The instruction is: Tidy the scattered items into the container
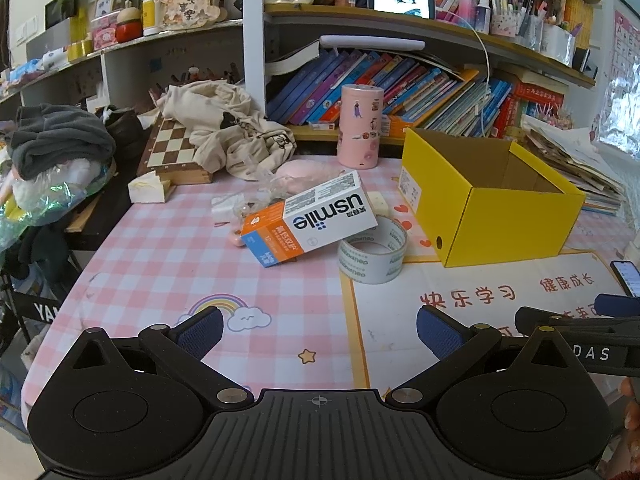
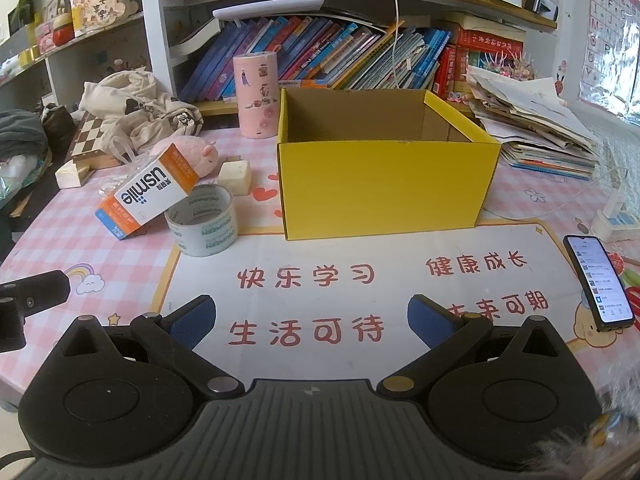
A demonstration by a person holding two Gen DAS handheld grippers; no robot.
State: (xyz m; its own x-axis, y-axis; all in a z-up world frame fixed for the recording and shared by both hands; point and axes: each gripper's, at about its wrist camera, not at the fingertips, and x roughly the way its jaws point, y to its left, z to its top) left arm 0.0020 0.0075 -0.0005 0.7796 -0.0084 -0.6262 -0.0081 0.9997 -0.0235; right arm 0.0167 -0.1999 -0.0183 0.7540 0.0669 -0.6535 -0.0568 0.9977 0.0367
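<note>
1. Desk (image 2: 48,236) carries an open yellow cardboard box (image 2: 384,188), empty inside.
2. Left of it, a usmile carton (image 2: 148,194) leans on a tape roll (image 2: 202,220).
3. Left tool (image 1: 320,334) and right tool (image 2: 312,322) hover low, fingers spread apart, holding nothing.

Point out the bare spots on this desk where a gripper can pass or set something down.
Free: the white printed mat between the open right gripper and the yellow cardboard box, and the pink checked cloth ahead of the open left gripper. Crowded: left of the box, where the orange-and-white usmile carton leans on the clear tape roll.
</note>
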